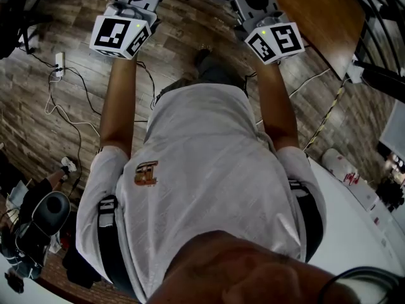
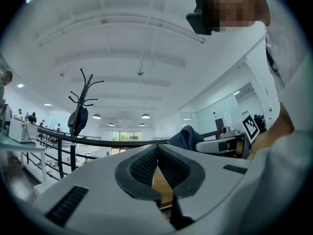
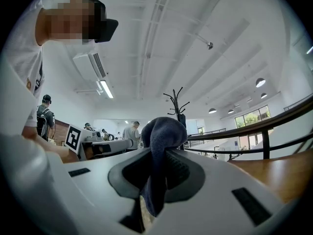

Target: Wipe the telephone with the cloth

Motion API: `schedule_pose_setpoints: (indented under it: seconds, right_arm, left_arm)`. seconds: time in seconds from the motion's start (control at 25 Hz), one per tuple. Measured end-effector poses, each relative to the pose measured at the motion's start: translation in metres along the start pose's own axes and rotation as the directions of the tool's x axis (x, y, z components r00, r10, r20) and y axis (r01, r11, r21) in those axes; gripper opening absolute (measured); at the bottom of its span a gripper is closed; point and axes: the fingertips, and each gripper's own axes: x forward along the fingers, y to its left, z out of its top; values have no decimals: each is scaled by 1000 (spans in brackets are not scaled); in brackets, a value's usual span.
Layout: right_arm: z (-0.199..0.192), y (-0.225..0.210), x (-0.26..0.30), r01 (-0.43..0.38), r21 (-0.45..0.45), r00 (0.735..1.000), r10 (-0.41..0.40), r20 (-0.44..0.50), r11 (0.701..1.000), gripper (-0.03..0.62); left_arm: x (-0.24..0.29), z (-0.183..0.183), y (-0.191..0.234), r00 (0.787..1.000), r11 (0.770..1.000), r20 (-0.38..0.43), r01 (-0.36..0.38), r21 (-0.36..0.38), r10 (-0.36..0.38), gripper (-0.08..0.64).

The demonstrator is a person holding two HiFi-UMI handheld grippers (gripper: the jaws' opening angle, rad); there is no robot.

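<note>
No telephone shows in any view. Both grippers are held out in front of the person's chest, above the wooden floor, and their cameras look up toward the ceiling. My left gripper [image 2: 157, 153] is shut, its black pads meeting with nothing between them. My right gripper [image 3: 164, 156] is shut on a dark blue cloth [image 3: 164, 131], which bunches above the pads and hangs down between them. From the left gripper view the cloth [image 2: 186, 137] shows at the right. In the head view the marker cubes of the left [image 1: 120, 35] and right [image 1: 276, 42] grippers sit at the top.
A white table [image 1: 357, 233] lies at the lower right and a wooden tabletop [image 1: 316, 11] at the upper right. Cables and a power strip [image 1: 59, 65] lie on the floor at the left, near a black chair [image 1: 47, 214]. A coat rack [image 2: 80, 111] stands by a railing.
</note>
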Motion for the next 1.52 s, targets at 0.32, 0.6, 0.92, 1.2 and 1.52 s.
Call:
schedule_pose_setpoints:
  seconds: [0.32, 0.6, 0.92, 1.2, 1.52]
  right_arm:
    - [-3, -49, 40, -13, -4, 1000, 13, 11, 1000, 72]
    - [-3, -112, 92, -16, -3, 1000, 16, 12, 1000, 72]
    - [-11, -188, 143, -35, 1, 999, 35, -4, 999, 72]
    - [-20, -250, 186, -54, 27, 998, 55, -11, 998, 72]
    - [-31, -297, 233, -73, 63, 997, 75, -25, 995, 72]
  left_arm:
    - [47, -9, 37, 1000, 1000, -5, -15, 11, 15, 18]
    - [109, -26, 86, 999, 1000, -24, -27, 15, 28, 18]
    - [186, -48, 135, 998, 999, -42, -47, 12, 47, 18]
    - [249, -69, 173, 995, 998, -82, -59, 27, 61, 18]
    - [299, -90, 216, 988, 996, -131, -76, 51, 82, 18]
